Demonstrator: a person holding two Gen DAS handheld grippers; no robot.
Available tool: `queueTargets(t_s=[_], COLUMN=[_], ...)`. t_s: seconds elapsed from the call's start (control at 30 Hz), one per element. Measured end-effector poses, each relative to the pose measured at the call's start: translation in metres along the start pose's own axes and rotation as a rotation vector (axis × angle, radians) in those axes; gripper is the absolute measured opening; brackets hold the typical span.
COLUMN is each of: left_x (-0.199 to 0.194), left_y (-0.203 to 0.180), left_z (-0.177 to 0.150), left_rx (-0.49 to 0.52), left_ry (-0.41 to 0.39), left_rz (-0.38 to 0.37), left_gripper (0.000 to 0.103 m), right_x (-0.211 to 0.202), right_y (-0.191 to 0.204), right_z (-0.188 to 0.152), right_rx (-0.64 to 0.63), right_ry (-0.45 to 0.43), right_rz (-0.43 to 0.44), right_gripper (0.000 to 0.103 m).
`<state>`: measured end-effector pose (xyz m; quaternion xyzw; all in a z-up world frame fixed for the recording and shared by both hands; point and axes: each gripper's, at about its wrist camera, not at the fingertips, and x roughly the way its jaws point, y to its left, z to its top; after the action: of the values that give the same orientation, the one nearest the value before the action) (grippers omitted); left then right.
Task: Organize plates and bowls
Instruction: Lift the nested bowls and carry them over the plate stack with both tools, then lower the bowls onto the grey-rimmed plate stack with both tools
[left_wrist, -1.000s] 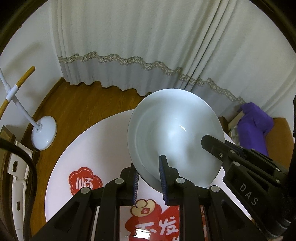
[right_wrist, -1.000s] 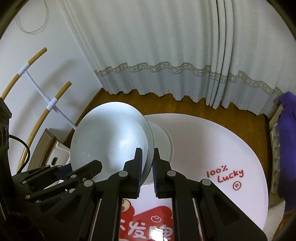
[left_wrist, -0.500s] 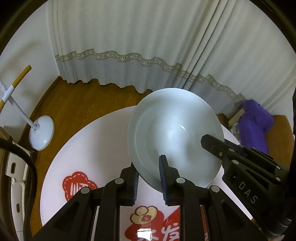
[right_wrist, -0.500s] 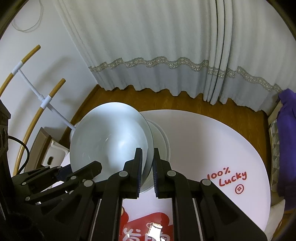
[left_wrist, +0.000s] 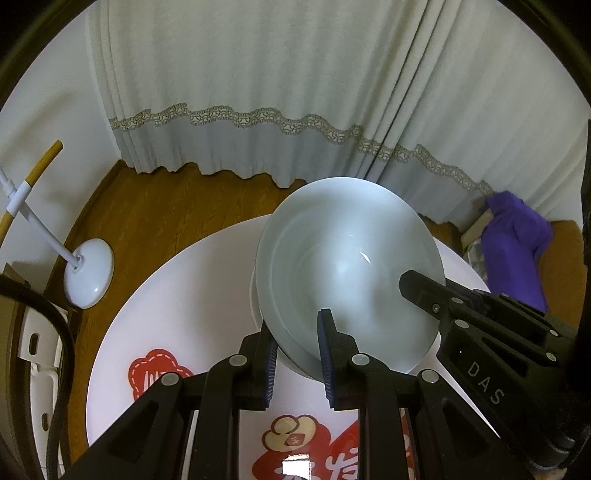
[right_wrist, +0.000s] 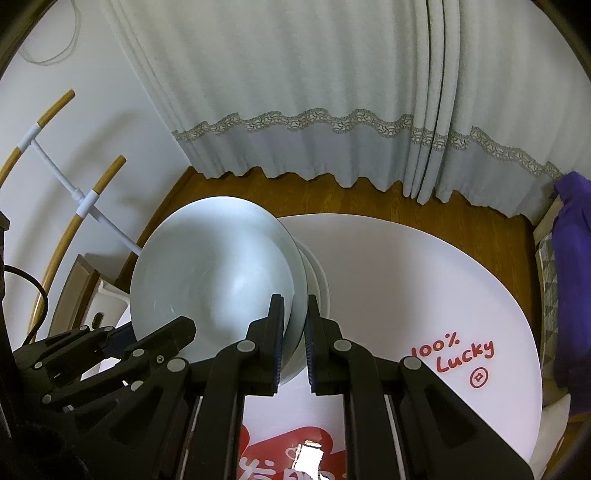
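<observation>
A pale bowl (left_wrist: 349, 273) is held up at a tilt between the two claws, its hollow facing the left wrist camera and its rounded underside (right_wrist: 210, 273) facing the right one. The left claw (left_wrist: 297, 334) is nearly closed and grips the bowl's near rim, one blue-ribbed pad inside the hollow and the other behind the wall. The right claw (right_wrist: 295, 321) is almost fully closed, pinching the rim on the opposite side, with the thin edge caught between its pads. Each claw shows in the other's view: the right one (left_wrist: 461, 314) at the bowl's right edge, the left one (right_wrist: 122, 350) at its lower left.

Just below the bowl, a white plate (right_wrist: 319, 280) lies on the round white surface (right_wrist: 424, 280); whether the bowl touches it I cannot tell.

The right claw's body carries the letters "DAS" (left_wrist: 485, 382). On the surface, red handwriting reads "100% Lucky" (right_wrist: 454, 350) with a small circled mark below it. Red flower-shaped stickers (left_wrist: 155, 373) with Chinese characters sit near the surface's edge, too cut off to read.

Beyond lie a wooden floor (left_wrist: 177, 210), a white curtain (left_wrist: 277, 92) with a lace band, a white stand with a round base (left_wrist: 88, 273) and a purple cloth (left_wrist: 517, 247)
</observation>
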<state>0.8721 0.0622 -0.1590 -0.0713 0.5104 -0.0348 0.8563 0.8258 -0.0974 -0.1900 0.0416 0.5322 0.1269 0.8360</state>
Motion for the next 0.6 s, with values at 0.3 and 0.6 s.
queueTargets(t_s=[0.3,0.6], left_x=[-0.001,0.001], left_y=[-0.010,-0.014], left_z=[-0.001,0.001], left_rx=[0.028,0.036], left_ry=[0.013,0.018], left_rz=[0.018,0.000], left_gripper=[0.018,0.018], right_x=[-0.001,-0.006], right_y=[-0.003,-0.006], right_z=[0.000,-0.002], right_rx=[0.000,0.007], right_ry=[-0.004,-0.008], right_rz=[-0.005,-0.033], right_gripper=[0.010,0.010])
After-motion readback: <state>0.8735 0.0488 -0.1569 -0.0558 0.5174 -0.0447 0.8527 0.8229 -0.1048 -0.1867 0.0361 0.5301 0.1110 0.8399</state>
